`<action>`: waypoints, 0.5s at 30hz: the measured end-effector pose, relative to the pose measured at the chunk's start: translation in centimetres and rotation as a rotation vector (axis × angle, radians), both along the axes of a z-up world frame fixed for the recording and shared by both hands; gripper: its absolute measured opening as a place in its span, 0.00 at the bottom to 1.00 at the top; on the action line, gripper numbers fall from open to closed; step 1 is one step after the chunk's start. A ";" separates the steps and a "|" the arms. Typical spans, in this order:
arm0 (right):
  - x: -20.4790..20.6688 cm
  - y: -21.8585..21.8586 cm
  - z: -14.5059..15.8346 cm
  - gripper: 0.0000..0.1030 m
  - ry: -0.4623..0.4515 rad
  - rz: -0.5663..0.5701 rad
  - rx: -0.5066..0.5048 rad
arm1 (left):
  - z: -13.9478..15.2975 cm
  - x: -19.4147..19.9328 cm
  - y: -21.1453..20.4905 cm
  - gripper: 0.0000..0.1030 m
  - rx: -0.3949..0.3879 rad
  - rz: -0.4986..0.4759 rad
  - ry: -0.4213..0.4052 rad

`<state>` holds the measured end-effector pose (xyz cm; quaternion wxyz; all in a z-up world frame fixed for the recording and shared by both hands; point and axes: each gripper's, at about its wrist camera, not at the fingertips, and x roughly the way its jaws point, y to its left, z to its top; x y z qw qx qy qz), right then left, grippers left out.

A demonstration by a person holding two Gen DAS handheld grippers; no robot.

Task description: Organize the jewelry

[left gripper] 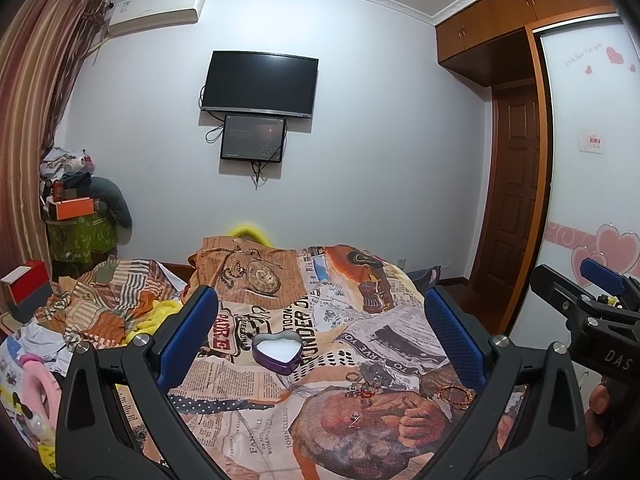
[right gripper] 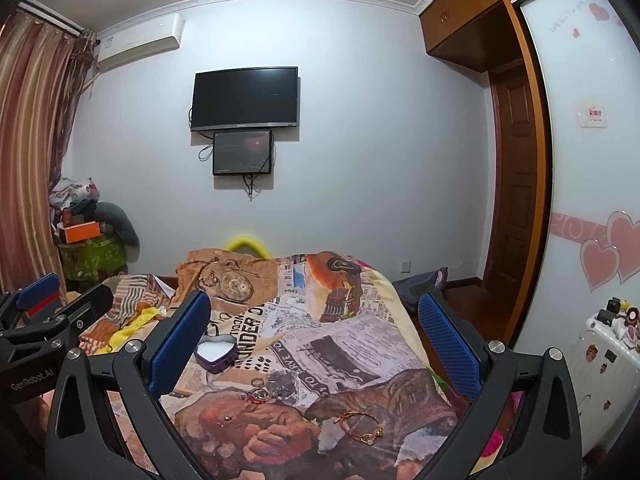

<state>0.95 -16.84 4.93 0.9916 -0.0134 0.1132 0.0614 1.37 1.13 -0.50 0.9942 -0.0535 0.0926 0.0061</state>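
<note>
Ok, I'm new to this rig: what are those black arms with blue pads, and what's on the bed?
Each picture comes from a camera on a hand-held gripper, looking out between its two blue-padded fingers. The left gripper and right gripper are both open and hold nothing. On the printed bedspread sits an open purple heart-shaped tin with white lining. Nearer lie loose pieces: a small cluster of rings, one small shiny piece, and a red-and-gold bracelet. Nothing has been put in the tin yet.

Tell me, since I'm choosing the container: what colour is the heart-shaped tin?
Purple walls, white lining; heart-shaped tin shows best in the left wrist view.
</note>
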 end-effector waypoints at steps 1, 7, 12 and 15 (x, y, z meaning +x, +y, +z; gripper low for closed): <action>0.0 0.0 0.0 1.00 0.000 0.000 0.000 | -0.1 -0.1 0.0 1.00 0.001 0.001 0.000; 0.0 0.1 0.0 1.00 0.002 -0.001 0.002 | -0.1 0.0 0.0 1.00 0.000 0.001 0.001; 0.0 0.2 0.0 1.00 0.002 0.000 0.003 | -0.2 -0.1 0.2 1.00 0.000 0.001 0.000; 0.0 0.3 0.0 1.00 0.005 -0.001 0.000 | -0.2 -0.1 0.3 1.00 -0.002 0.003 0.001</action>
